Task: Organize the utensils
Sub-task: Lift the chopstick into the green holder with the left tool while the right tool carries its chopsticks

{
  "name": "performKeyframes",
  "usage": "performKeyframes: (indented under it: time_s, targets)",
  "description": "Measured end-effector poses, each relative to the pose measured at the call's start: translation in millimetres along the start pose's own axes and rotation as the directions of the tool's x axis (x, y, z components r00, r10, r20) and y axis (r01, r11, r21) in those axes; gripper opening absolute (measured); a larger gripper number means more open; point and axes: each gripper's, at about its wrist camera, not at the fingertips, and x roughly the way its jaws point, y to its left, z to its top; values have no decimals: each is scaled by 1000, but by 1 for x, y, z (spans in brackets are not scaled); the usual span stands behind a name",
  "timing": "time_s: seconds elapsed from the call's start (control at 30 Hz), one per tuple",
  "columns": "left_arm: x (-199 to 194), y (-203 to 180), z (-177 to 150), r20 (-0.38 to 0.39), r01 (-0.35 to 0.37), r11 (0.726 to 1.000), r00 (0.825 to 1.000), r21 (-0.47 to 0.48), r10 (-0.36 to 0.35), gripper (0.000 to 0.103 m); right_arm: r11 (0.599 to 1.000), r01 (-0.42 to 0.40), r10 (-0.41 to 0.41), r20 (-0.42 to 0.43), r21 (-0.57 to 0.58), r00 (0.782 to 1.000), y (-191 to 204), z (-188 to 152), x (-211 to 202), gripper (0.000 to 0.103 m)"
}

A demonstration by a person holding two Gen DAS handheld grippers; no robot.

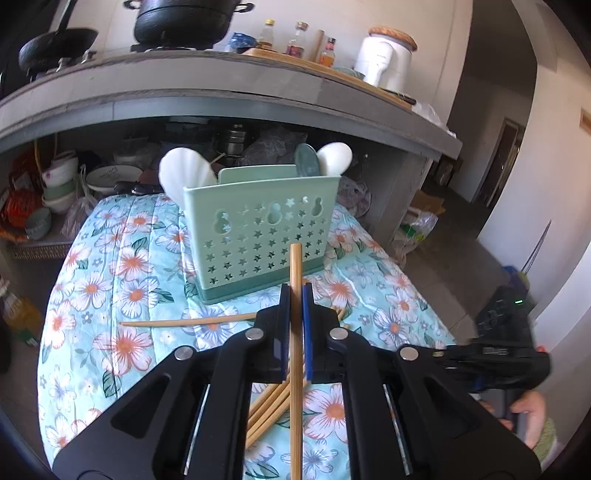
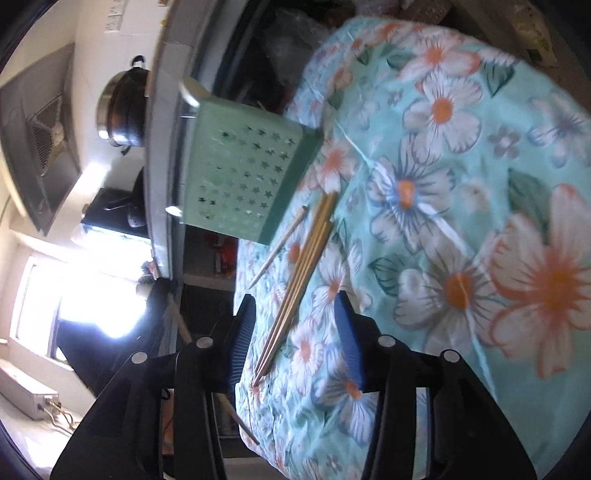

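Floral cloth (image 1: 110,266) in pale blue with orange-centred white flowers covers the tabletop, which stands in front of a grey kitchen counter (image 1: 221,85). On the counter sit a black pot (image 1: 184,18), a wok (image 1: 55,44), some bottles (image 1: 295,40) and a white appliance (image 1: 384,61); bowls and plates (image 1: 74,181) crowd the shelf beneath it. A mint-green utensil holder (image 1: 258,229) with star cut-outs stands upright on the cloth, white spoons (image 1: 184,170) and a green one rising from it.

The left hand-held gripper (image 1: 295,310) is clamped on a single bamboo chopstick (image 1: 295,266), lifted off the cloth with its end just in front of the holder. One loose chopstick (image 1: 184,323) lies flat to the left, and a bundle of chopsticks (image 2: 303,273) lies on the cloth beside the holder's base.

The right hand-held gripper (image 2: 295,332) straddles the near end of that bundle with its blue pads (image 2: 351,343) apart and not pressing on it. Bright daylight floods through a window (image 2: 40,302) at the far side of the room.
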Motion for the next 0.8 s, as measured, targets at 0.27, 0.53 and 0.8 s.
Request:
performKeyframes:
  time_s: [0.27,0.53,0.8]
  targets:
    - [-11,20,-5,47,32,998,998,-49,-29,5,996,21,-20,-3,88,1000,-4,23,46,34]
    - [-18,31,-7,62,39,997,997,-70,-35,5,992,63,-66,25,105,998,-6,35,62,10]
    - [-23,36,-5,71,26,997,997,-78,-21,5,993,18,-28,88,116,996,-13,20,28,8]
